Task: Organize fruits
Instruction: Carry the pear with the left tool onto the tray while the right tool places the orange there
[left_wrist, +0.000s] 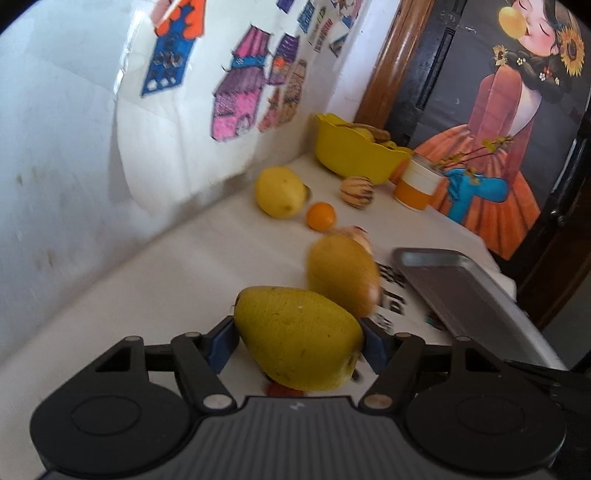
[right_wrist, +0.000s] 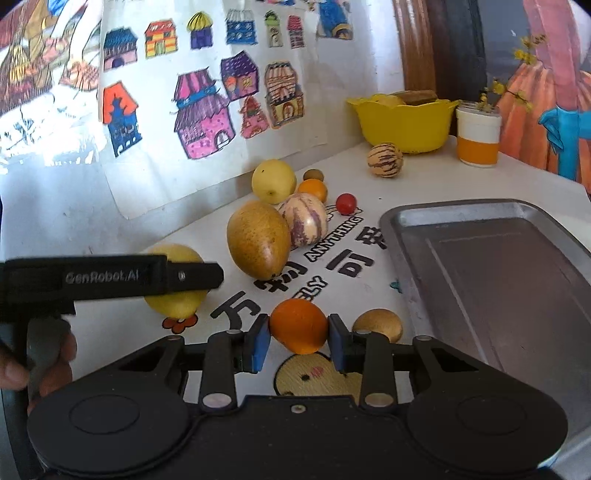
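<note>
My left gripper (left_wrist: 297, 341) is shut on a yellow-green mango (left_wrist: 299, 338) just above the white table. It shows in the right wrist view as a black arm over the same mango (right_wrist: 173, 301). My right gripper (right_wrist: 299, 338) is shut on an orange (right_wrist: 299, 325). A grey metal tray (right_wrist: 498, 266) lies to the right; it also shows in the left wrist view (left_wrist: 461, 295). A brown mango (right_wrist: 258, 240), a striped melon (right_wrist: 304, 219), a yellow pear (right_wrist: 273, 181), a small orange (right_wrist: 313, 189) and a red tomato (right_wrist: 346, 203) lie on the table.
A yellow bowl (right_wrist: 402, 122) with fruit stands at the back, with a striped melon (right_wrist: 384, 159) and an orange-and-white jar (right_wrist: 477, 136) beside it. A small tan fruit (right_wrist: 378, 325) lies next to the tray. A wall with drawings rises on the left.
</note>
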